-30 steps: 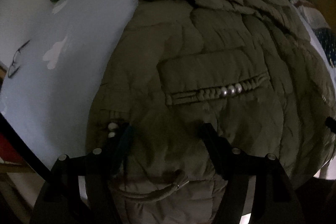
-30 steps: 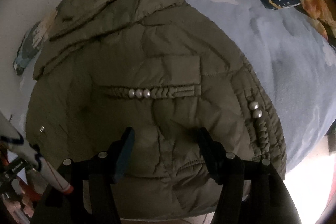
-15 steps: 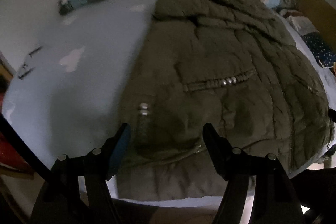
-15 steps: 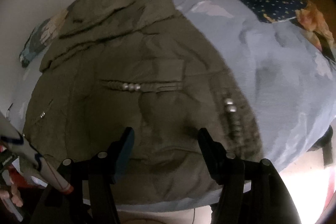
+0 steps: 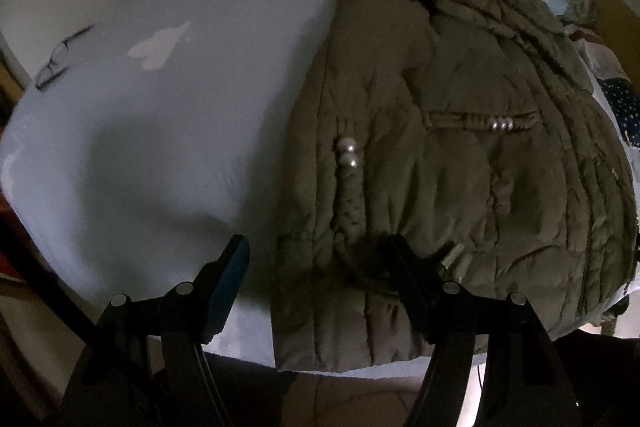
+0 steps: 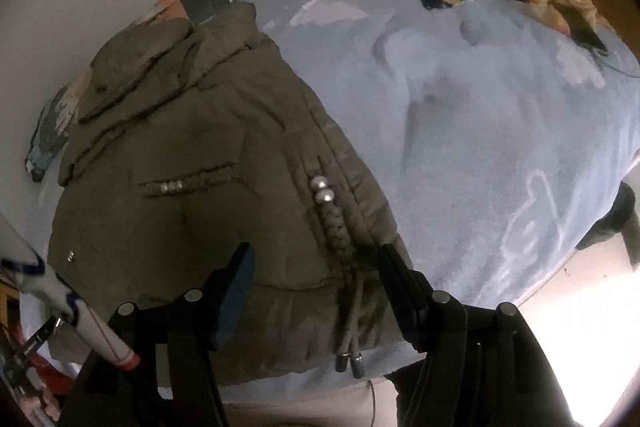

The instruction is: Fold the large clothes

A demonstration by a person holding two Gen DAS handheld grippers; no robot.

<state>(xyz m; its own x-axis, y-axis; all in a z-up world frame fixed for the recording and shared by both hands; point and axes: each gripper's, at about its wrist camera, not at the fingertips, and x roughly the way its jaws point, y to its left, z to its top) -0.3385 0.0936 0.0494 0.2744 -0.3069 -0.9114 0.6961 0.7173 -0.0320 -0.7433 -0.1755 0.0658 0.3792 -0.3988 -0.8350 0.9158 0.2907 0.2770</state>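
- Both my claws gape wide, holding nothing: left gripper over the jacket's near-left hem corner, right gripper over its near-right.
- I'm between folds; next I grip the hem.
- Jacket lies flat on the bed, collar far.

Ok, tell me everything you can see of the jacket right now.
The jacket is an olive-green, quilted, puffy coat lying flat and spread on the light blue bed cover, collar toward the far end, hem at the near edge. It has a pocket with a braided trim and three small silver beads, a braided cord with two larger silver beads, and drawstrings with metal tips hanging over the hem. Both claws, left and right, are open and grip nothing.
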